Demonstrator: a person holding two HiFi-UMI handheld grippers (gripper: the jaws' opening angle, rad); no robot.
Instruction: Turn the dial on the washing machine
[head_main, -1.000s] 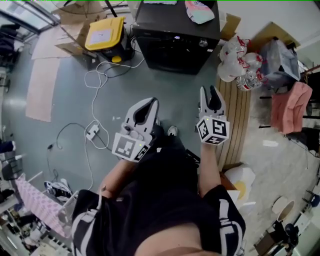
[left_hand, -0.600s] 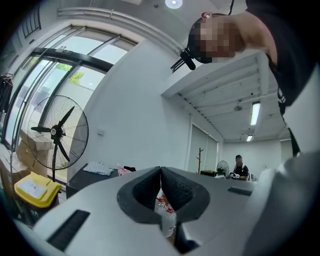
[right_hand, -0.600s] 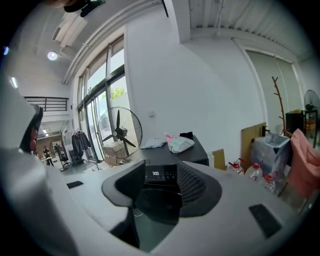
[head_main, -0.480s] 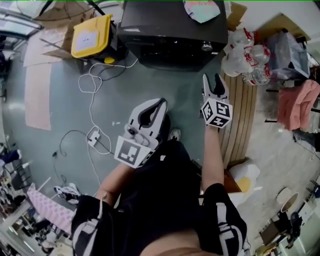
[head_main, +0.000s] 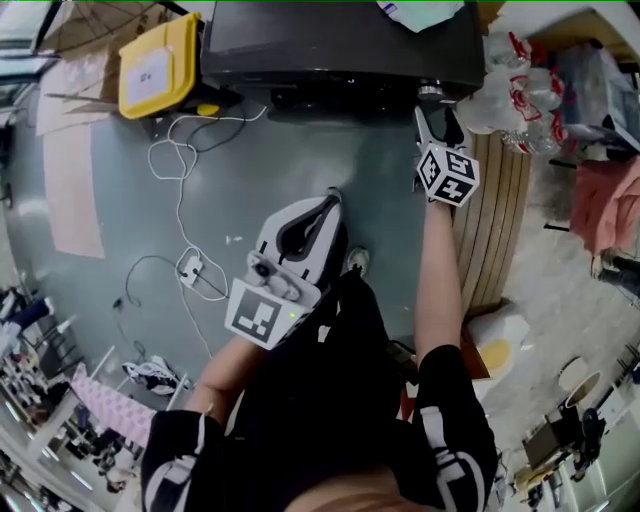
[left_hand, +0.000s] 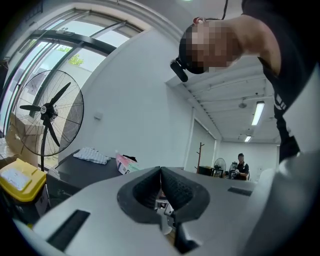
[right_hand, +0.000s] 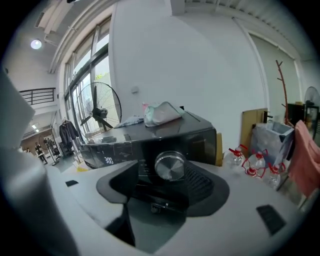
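The dark washing machine (head_main: 340, 45) stands at the top of the head view, and its round silver dial (head_main: 430, 92) sits at the front right corner. My right gripper (head_main: 436, 115) reaches up to that dial. In the right gripper view the dial (right_hand: 170, 166) lies between the two jaws of the right gripper (right_hand: 168, 186), which are opening and do not press on it. A lit display (right_hand: 108, 160) shows left of the dial. My left gripper (head_main: 322, 203) hangs over the grey floor, shut and empty. Its pads (left_hand: 172, 187) meet in the left gripper view.
A yellow-lidded box (head_main: 157, 72) sits left of the machine, with white cables and a power strip (head_main: 188, 268) on the floor. Water bottles (head_main: 515, 90), a slatted wooden board (head_main: 495, 220) and pink cloth (head_main: 610, 200) crowd the right. A standing fan (left_hand: 47, 112) is behind.
The person has stepped closer to the machine. The right gripper has moved forward to the dial and its jaws have spread. The left gripper stays shut and low.
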